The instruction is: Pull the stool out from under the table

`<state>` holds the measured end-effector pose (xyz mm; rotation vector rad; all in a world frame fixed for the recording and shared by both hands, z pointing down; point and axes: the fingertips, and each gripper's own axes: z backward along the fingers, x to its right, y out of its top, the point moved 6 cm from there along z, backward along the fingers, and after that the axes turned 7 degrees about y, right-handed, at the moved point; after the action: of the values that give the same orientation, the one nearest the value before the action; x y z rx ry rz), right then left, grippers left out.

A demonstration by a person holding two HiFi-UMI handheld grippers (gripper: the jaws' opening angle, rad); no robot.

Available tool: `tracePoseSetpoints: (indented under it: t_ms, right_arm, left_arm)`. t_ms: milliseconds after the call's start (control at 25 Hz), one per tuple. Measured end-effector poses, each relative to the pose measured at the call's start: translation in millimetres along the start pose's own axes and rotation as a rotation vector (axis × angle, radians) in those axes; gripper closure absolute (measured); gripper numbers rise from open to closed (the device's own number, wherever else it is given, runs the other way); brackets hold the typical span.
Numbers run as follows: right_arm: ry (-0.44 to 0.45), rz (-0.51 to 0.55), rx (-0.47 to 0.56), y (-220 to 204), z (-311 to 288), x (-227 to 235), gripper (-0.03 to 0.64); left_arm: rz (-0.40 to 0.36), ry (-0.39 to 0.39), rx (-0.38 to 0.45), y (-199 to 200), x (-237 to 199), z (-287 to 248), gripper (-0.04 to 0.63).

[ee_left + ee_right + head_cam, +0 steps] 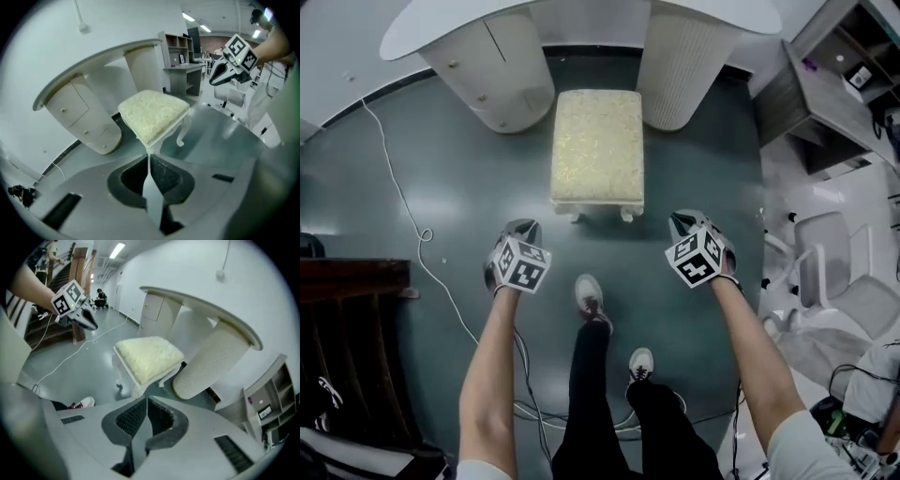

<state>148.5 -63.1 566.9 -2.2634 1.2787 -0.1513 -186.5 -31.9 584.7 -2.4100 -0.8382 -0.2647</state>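
The stool (597, 150) has a cream cushioned top and short white curled legs. It stands on the grey-green floor between the white table's (431, 23) two pedestals, with its near end towards me. My left gripper (521, 228) hangs shut and empty in front of the stool's left corner, clear of it. My right gripper (684, 221) hangs shut and empty off the right corner. In the left gripper view the jaws (149, 158) meet below the stool (152, 115). The right gripper view shows closed jaws (146, 402) short of the stool (149, 357).
The cabinet pedestal (492, 70) flanks the stool on the left and the ribbed pedestal (680, 66) on the right. A white cable (398, 187) runs over the floor at left beside dark wooden furniture (347, 309). A shelf desk (834, 94) and an office chair (834, 281) stand right. My shoes (591, 298) are behind the grippers.
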Motion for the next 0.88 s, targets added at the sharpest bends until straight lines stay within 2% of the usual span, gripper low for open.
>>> tracePoseSetpoints:
  t_ms: [240,440,680,880]
  right_arm:
    - [-0.045,-0.029,0.199,79,157,5,0.601]
    - [-0.098,0.008,0.325,131,275,3,0.601]
    - [-0.156,0.083,0.434,174,397,-7,0.601]
    - [-0.178,0.126,0.511,193,481,-20,0.601]
  left_arm:
    - [0.077,0.037,0.177,70,-27,148,0.574]
    - [0.057,0.080,0.311,118,-41,262,0.575]
    - [0.050,0.124,0.456,165,-45,385,0.575]
    - [0.063,0.186,0.558,187,-47,472,0.575]
